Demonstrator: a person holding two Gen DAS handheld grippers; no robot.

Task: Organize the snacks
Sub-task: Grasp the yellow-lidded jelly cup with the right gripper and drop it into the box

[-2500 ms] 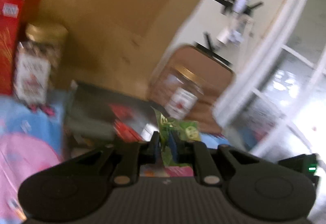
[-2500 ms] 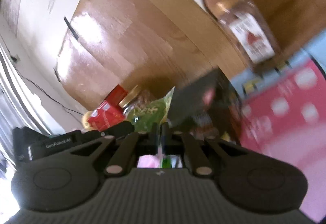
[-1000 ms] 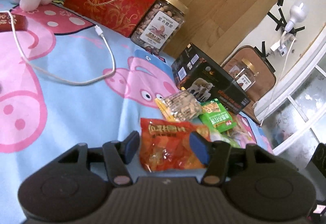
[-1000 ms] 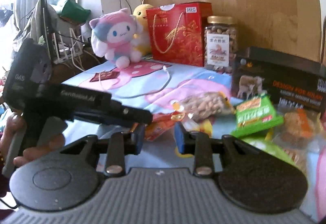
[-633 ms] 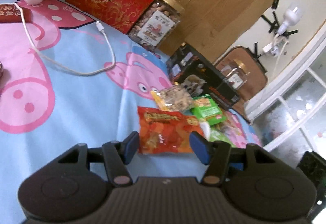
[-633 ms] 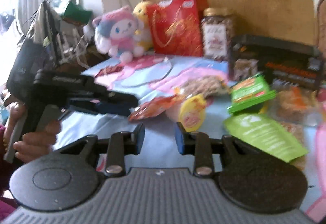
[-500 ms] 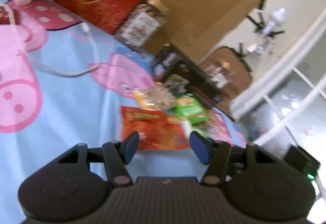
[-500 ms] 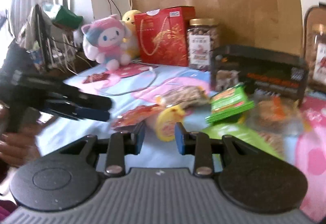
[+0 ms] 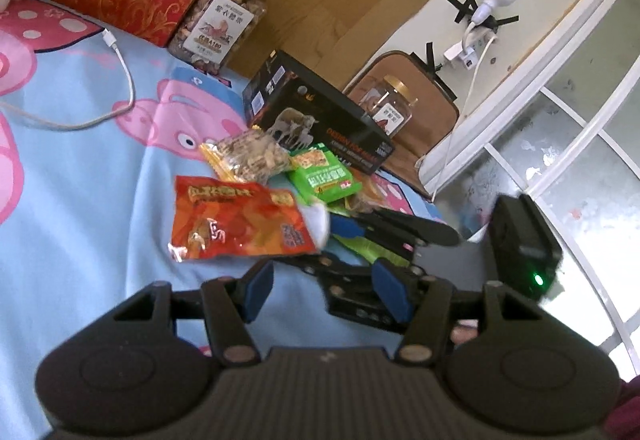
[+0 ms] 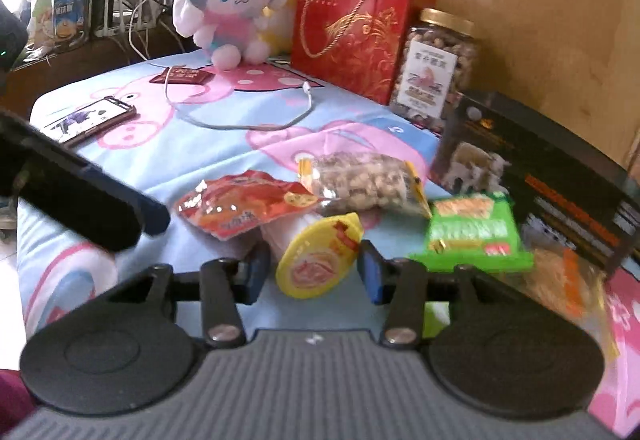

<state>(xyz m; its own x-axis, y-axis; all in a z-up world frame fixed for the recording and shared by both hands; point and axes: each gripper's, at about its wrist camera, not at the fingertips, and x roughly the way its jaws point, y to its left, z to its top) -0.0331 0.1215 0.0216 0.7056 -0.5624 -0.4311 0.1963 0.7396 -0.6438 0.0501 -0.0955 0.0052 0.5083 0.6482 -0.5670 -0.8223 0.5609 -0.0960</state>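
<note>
Your right tongs: jaws just been widening, now apart, yellow-lidded cup between them, pads not pressing. Your left tongs: spread, nothing gripped, just short of red packet. Snacks clustered on cartoon sheet: nut bag, green pack, beside black box. Nut jar and red bag behind.

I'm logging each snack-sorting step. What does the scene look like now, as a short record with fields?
surface: cartoon pig sheet
snack pile: red packet, nut bag, green packet, yellow-lidded cup
back row: red gift bag, nut jar, black box
left gripper: open, empty
right gripper: just opening, cup between jaws, not pressed
</note>
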